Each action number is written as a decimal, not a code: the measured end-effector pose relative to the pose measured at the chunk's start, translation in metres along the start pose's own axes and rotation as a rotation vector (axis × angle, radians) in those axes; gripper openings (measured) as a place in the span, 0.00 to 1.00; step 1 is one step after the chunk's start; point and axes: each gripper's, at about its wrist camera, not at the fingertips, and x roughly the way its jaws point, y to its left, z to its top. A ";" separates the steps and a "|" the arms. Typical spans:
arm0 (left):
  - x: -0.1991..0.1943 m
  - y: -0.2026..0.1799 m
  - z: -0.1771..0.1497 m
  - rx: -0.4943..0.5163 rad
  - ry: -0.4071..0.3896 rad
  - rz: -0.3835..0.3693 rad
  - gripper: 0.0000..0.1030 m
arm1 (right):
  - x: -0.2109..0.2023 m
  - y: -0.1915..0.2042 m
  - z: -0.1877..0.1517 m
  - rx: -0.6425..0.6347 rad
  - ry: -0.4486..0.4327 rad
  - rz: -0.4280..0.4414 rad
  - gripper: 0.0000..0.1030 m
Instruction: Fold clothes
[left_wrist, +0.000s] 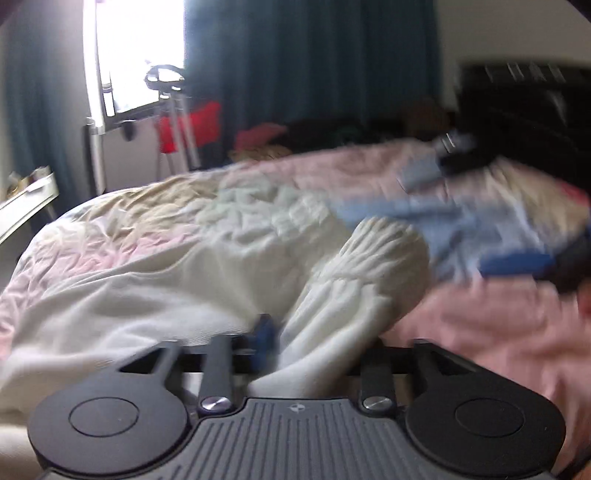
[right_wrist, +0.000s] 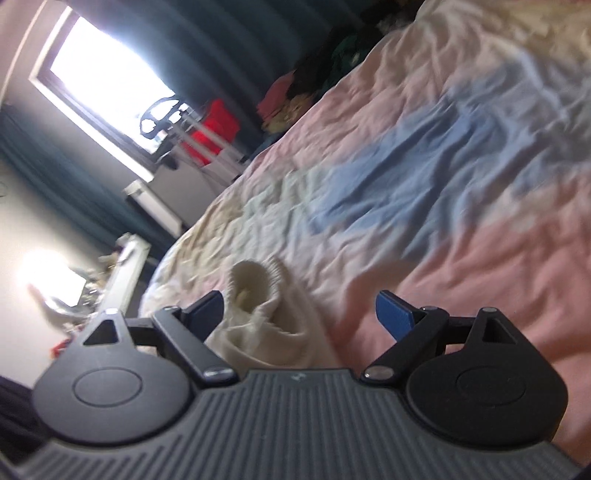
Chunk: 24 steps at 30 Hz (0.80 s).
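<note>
At far left of the left wrist view, a side table (left_wrist: 26, 206) and bright window (left_wrist: 140, 55) border the bed (left_wrist: 480, 332), whose pastel quilt carries the work. Moving right, the cream ribbed garment (left_wrist: 332, 288) lies bunched on the quilt, one cuffed end humped up and the other draped over your left gripper (left_wrist: 314, 343). One blue pad of its fingers (left_wrist: 264, 332) shows at the left edge of the cloth; the opposite pad is hidden beneath it. The linkage arms stand wide apart, so read these fingers as spread, with cloth lying between them but not pinched. At far right of this view, your right gripper (left_wrist: 532, 266) appears as a blurred blue and black shape low over the quilt.

From the right wrist view, the right gripper (right_wrist: 306, 314) has its fingers (right_wrist: 393, 314) spread, with the garment's open cuff (right_wrist: 255, 284) lying beside the left pad, ungripped.

Risks from here, as a judgement: closing the left fingers now could pinch several bunched layers at once, or catch the quilt beneath, spoiling a clean fold. Strong blur in both views suggests fast motion; an edge could be missed.
</note>
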 end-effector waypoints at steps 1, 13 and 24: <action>-0.010 0.007 -0.011 -0.005 0.022 -0.037 0.87 | 0.004 0.001 -0.001 0.008 0.017 0.024 0.88; -0.084 0.093 -0.073 0.026 0.027 0.167 0.92 | 0.038 0.006 -0.030 0.056 0.188 0.041 0.89; -0.099 0.092 -0.074 0.029 0.021 0.243 0.95 | 0.025 0.044 -0.024 -0.186 -0.037 -0.012 0.37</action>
